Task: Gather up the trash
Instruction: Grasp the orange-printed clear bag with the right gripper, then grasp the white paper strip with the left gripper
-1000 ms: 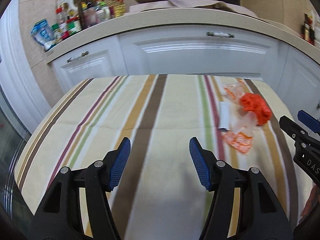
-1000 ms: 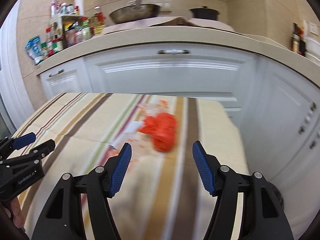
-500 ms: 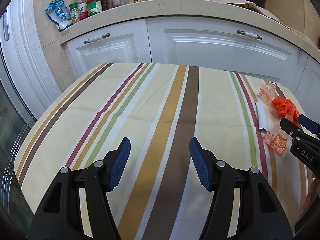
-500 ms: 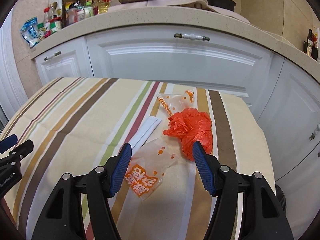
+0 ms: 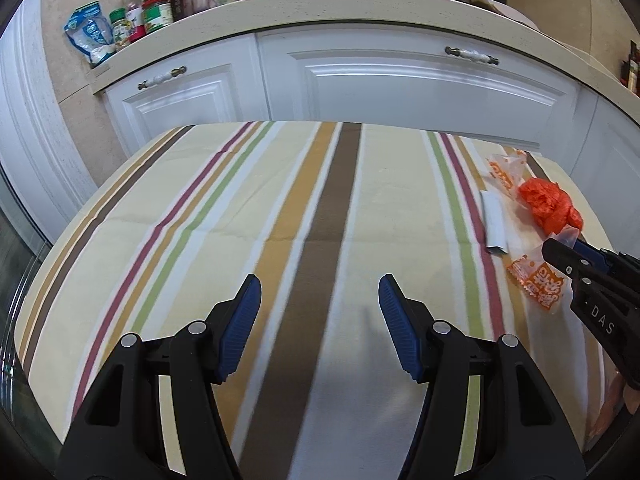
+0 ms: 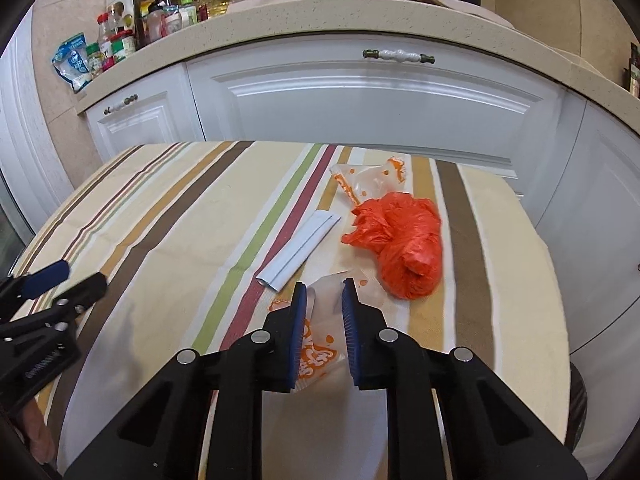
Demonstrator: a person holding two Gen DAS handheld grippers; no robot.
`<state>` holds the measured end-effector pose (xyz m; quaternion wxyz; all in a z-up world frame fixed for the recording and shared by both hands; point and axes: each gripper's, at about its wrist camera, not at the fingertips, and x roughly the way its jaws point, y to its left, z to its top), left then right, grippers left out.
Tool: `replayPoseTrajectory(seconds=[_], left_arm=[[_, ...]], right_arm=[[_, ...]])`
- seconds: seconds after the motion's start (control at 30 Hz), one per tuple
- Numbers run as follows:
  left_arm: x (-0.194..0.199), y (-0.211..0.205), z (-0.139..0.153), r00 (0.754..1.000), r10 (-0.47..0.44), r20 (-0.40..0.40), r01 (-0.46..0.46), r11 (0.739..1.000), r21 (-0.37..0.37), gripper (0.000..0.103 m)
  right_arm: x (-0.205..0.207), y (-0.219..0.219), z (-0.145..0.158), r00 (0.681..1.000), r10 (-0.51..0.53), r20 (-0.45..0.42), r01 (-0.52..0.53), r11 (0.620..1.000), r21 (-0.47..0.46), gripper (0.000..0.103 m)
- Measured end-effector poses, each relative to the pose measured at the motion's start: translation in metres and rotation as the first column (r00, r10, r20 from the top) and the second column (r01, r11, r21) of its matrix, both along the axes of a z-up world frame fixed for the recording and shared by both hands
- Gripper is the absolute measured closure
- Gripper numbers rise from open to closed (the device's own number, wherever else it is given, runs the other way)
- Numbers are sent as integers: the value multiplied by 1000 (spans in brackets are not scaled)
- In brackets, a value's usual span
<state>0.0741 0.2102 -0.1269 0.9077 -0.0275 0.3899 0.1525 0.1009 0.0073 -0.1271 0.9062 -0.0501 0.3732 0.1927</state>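
Trash lies on the right part of the striped tablecloth [image 5: 200, 220]: a crumpled orange plastic bag [image 6: 404, 248], a white paper sleeve [image 6: 298, 250], a clear wrapper [image 6: 368, 178] at the far edge, and a clear wrapper with orange print [image 6: 318, 354] nearest me. My right gripper [image 6: 324, 292] points down at this printed wrapper; its jaws are closing, with the wrapper's clear upper part bunched between the pads. In the left wrist view, the right gripper [image 5: 568, 248] pinches that wrapper [image 5: 536, 280] beside the orange bag [image 5: 548, 204]. My left gripper [image 5: 320, 292] hangs open over bare cloth, holding nothing.
White cabinets [image 6: 360, 108] stand just behind the table, under a stone counter with bottles and jars [image 6: 132, 36], a pan and a black pot. A dark round object [image 6: 578, 396] sits on the floor past the table's right edge. The cloth's left half is bare.
My right gripper came down over the printed wrapper and its jaws narrowed around it. The left gripper drifted slightly forward and down, still open.
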Motion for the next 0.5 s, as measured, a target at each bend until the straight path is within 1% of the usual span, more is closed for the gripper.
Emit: replayPoseTrajectory(seconds=[0.1,0.23,0.37,0.5], left_arm=[[4,-16,0,1000,-28,5,28,1000,3,43],[13,-41,-1,997,-76,11,76,997,8,43],[28,-65,-5,994,-113,-2,113,994,7,43],[44,-86,-8,990,-140,-11,140,990,21,43]], right_arm=[[-6,-13,6,1000,-10,16,10,1000,9,84],[-12,-37,14,998,-48,45,48,999,8,84],[-13,-64,15,993,-98,59,97,995,9,84],[-11,-87,13,988,-138,75,138,990,4,84]])
